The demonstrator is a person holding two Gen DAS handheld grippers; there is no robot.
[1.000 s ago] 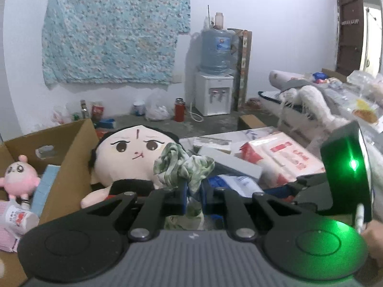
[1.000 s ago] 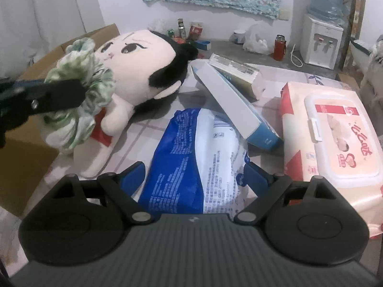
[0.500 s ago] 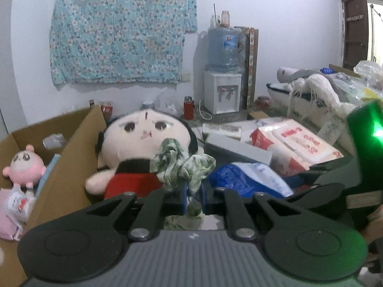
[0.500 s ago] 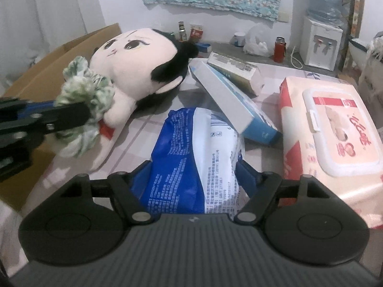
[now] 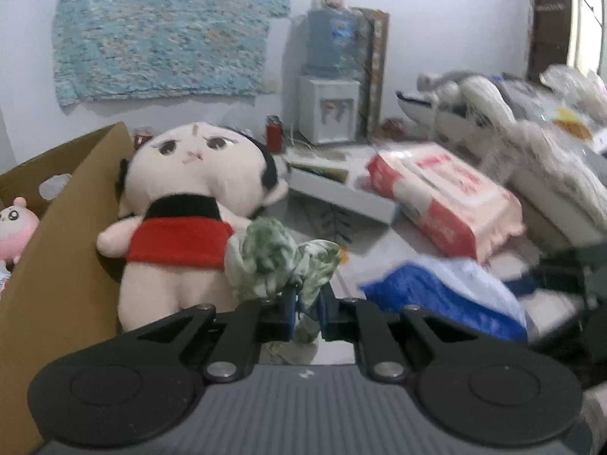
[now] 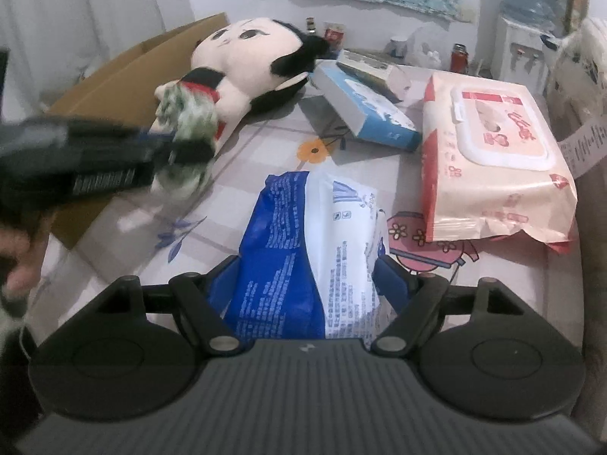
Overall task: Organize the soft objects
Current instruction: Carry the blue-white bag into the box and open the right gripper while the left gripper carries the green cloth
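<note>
Pinched in the left hand-held gripper [image 5: 305, 305], the green scrunchie [image 5: 279, 261] is held by the cardboard box [image 5: 57, 235], likely for dropping in, while the blue pack [image 6: 303, 261] is squeezed by the right hand-held gripper [image 6: 307, 284].

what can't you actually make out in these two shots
- Brown cardboard box interior: left wrist view, its wall hides all but a pink plush toy.
- Left tongs and green-white fabric scrunchie: right wrist view, motion-blurred.
- Blue-white plastic pack: near end hidden by right tongs.

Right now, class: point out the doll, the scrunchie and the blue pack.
doll [image 5: 189, 174]: left wrist view, on its face.
scrunchie [image 5: 269, 258]: left wrist view, on the bunched green fabric above the left tongs.
blue pack [image 6: 303, 250]: right wrist view, on its middle, between the right tongs.
</note>
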